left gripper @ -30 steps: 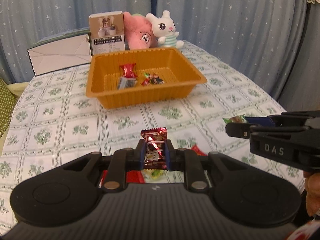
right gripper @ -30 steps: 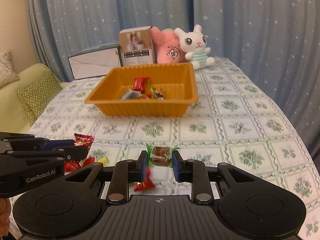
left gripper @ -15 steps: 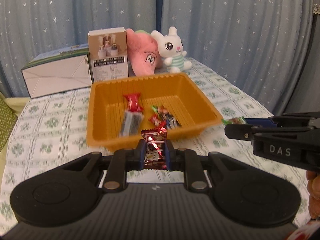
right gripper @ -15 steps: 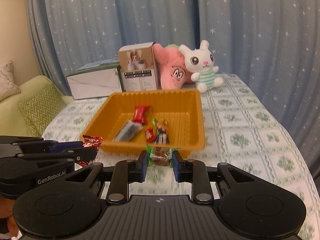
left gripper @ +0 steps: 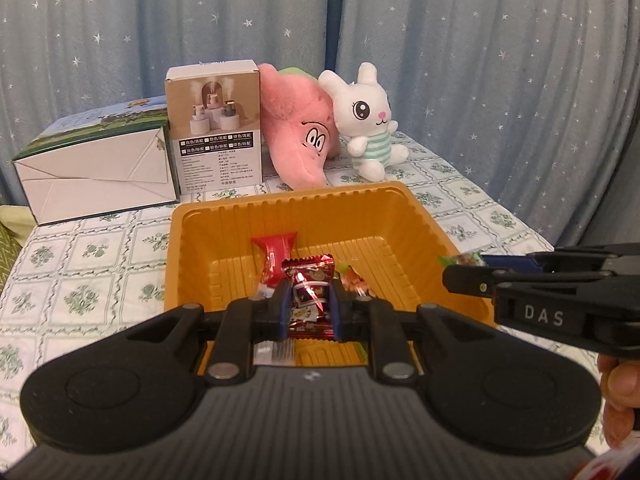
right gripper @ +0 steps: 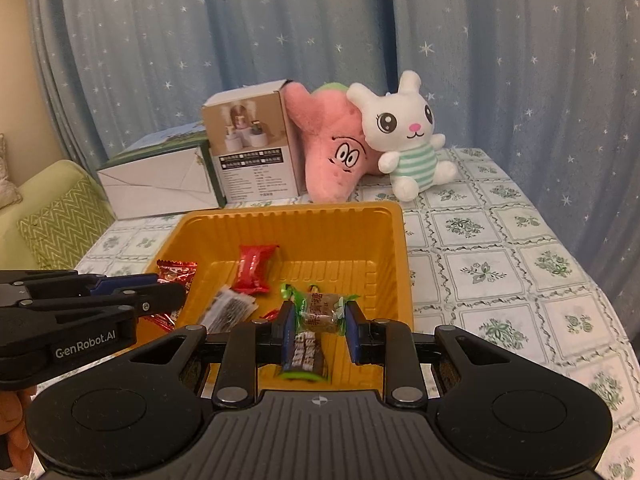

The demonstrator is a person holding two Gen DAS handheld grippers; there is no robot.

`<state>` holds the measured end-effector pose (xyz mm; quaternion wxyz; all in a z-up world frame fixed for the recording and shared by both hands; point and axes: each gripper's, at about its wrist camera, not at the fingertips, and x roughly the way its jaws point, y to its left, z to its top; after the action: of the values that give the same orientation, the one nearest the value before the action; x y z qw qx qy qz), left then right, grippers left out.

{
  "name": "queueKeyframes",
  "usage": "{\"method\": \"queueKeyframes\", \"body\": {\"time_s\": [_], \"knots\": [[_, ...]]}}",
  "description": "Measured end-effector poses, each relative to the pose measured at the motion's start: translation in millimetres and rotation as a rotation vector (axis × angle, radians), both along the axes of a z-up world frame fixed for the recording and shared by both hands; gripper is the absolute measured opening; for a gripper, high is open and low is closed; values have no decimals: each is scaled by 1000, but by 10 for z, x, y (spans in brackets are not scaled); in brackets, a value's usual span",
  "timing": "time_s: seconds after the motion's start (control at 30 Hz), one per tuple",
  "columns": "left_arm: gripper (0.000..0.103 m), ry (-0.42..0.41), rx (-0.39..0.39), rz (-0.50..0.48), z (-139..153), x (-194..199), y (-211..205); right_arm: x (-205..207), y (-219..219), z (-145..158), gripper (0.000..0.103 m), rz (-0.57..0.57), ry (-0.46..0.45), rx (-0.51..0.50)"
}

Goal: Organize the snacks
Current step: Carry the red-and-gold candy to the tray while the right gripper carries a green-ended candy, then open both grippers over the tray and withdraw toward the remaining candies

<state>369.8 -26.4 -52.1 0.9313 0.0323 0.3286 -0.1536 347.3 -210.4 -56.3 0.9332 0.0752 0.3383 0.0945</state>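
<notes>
Grippers hang side by side over the near edge of the orange plastic tray (left gripper: 424, 216), each with a sweet pinched between its blue pads. In the left wrist view the left gripper (left gripper: 309, 307) is clamped on a dark red foil candy (left gripper: 310, 292), held upright above the tray's near wall. In the right wrist view the right gripper (right gripper: 318, 320) holds a brown candy in a green-ended wrapper (right gripper: 320, 307) by its twisted ends — the jaws stand wider here, yet both pads touch the wrapper.

Inside the tray lie a red wrapped candy (right gripper: 254, 269), a black-and-white striped packet (right gripper: 229, 309) and a dark green-edged bar (right gripper: 305, 354) near the front wall, partly hidden by the right gripper.

Beyond the tray, on the floral tablecloth (right gripper: 492, 264), stand a white and green carton (left gripper: 96, 176), a brown product box (left gripper: 216, 128), a pink star plush (left gripper: 300, 128) and a white bunny plush (left gripper: 368, 120) — all near the starry blue curtain (left gripper: 480, 60).
</notes>
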Motion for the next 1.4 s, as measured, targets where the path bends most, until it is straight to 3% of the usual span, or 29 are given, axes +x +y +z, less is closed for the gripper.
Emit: {"method": "queueKeyframes", "body": {"time_s": [0.3, 0.4, 0.9, 0.97, 1.03, 1.2, 1.4], "knots": [[19, 33, 6, -21, -167, 210, -30, 132, -66, -174, 26, -12, 30, 14], [29, 32, 4, -5, -187, 192, 13, 128, -88, -196, 26, -13, 35, 17], [36, 24, -23, 54, -168, -19, 278, 229, -74, -97, 27, -27, 23, 49], [38, 20, -23, 59, -159, -43, 301, 239, -88, -89, 34, -34, 26, 67], [40, 17, -28, 64, -136, -91, 330, 211, -115, -69, 56, -45, 19, 84], [49, 1, -26, 78, -45, -306, 361, 7, -194, 14, 58, -65, 24, 113], [57, -10, -36, 106, 108, -766, 376, -511, -202, 179, 58, -69, 33, 103]]}}
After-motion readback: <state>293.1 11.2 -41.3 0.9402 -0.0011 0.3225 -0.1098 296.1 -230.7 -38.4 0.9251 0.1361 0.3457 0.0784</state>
